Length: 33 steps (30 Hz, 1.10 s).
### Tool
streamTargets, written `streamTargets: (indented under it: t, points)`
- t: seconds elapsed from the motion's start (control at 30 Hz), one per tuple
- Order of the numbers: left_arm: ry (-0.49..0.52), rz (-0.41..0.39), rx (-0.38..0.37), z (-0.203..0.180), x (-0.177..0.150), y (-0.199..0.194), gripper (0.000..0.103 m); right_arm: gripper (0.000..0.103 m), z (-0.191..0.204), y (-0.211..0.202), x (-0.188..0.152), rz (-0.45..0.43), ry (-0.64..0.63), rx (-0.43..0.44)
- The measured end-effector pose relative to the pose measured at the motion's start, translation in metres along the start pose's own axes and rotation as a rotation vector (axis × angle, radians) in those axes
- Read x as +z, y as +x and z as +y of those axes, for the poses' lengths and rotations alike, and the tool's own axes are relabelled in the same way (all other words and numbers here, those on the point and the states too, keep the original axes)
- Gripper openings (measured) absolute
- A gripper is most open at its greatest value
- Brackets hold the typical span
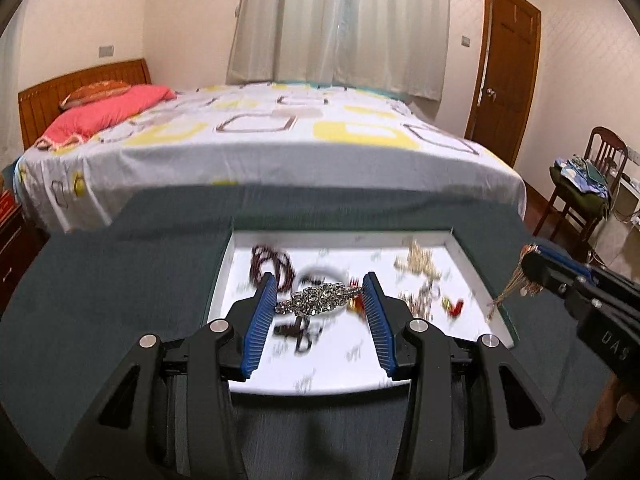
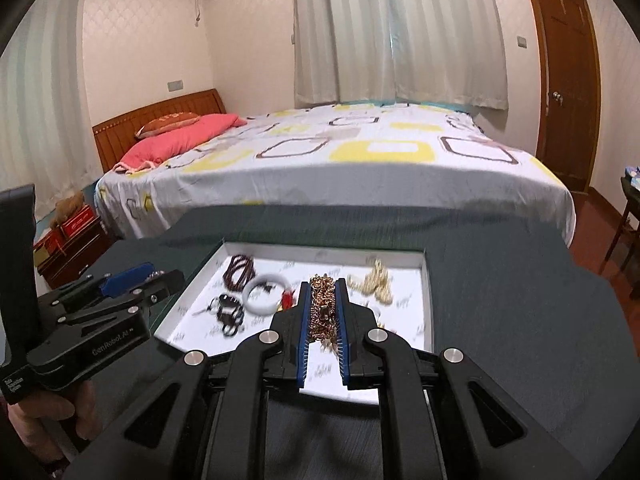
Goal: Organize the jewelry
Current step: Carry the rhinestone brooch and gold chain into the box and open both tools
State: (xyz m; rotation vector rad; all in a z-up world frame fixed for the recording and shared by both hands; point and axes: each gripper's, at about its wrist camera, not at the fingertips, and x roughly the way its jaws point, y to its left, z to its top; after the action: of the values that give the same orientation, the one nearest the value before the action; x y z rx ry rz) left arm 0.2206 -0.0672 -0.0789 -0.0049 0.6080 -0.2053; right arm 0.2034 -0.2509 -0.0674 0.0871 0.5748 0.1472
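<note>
A white tray (image 1: 224,276) lies on a dark green cloth and holds several pieces of jewelry. My left gripper (image 1: 320,290) is shut on a sparkling rhinestone piece (image 1: 320,298) and holds it above the tray. My right gripper (image 2: 323,294) is shut on a bunch of gold chain (image 2: 323,306) above the tray (image 2: 427,312); it shows at the right of the left wrist view (image 1: 532,268). In the tray lie a dark bead bracelet (image 2: 239,272), a white bangle (image 2: 265,293), a black piece (image 2: 229,314), a red piece (image 2: 286,298) and a pale gold necklace (image 2: 374,281).
The dark green cloth (image 2: 500,300) covers the table. A bed (image 2: 320,160) with a pink pillow stands right behind it. A wooden chair (image 1: 588,192) piled with clothes is at the right, near a wooden door (image 2: 568,80). A low cabinet (image 2: 72,252) stands at the left.
</note>
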Motion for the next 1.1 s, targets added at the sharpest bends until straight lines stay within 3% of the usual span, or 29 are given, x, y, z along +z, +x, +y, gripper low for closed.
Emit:
streamTargets:
  t: [0.23, 0.43, 0.63, 0.87, 0.93, 0.97, 1.1]
  points:
    - [0.007, 0.03, 0.013, -0.01, -0.012, 0.037, 0.043, 0.012, -0.013, 0.041, -0.023, 0.069, 0.029, -0.024]
    - [0.019, 0.128, 0.03, -0.012, -0.038, 0.076, 0.044, 0.012, -0.019, 0.075, -0.05, 0.172, 0.04, -0.037]
    - [0.01, 0.201, 0.032, -0.007, -0.05, 0.098, 0.044, 0.012, -0.02, 0.09, -0.061, 0.225, 0.039, -0.042]
    - [0.01, 0.219, 0.036, -0.005, -0.055, 0.102, 0.048, 0.015, -0.021, 0.092, -0.064, 0.234, 0.049, -0.048]
    - [0.01, 0.214, 0.038, -0.005, -0.055, 0.101, 0.058, 0.038, -0.022, 0.091, -0.064, 0.228, 0.049, -0.052]
    - [0.007, 0.21, 0.038, -0.004, -0.055, 0.1, 0.059, 0.044, -0.022, 0.09, -0.063, 0.221, 0.048, -0.056]
    - [0.005, 0.218, 0.042, -0.004, -0.056, 0.1, 0.064, 0.046, -0.021, 0.086, -0.063, 0.215, 0.046, -0.058]
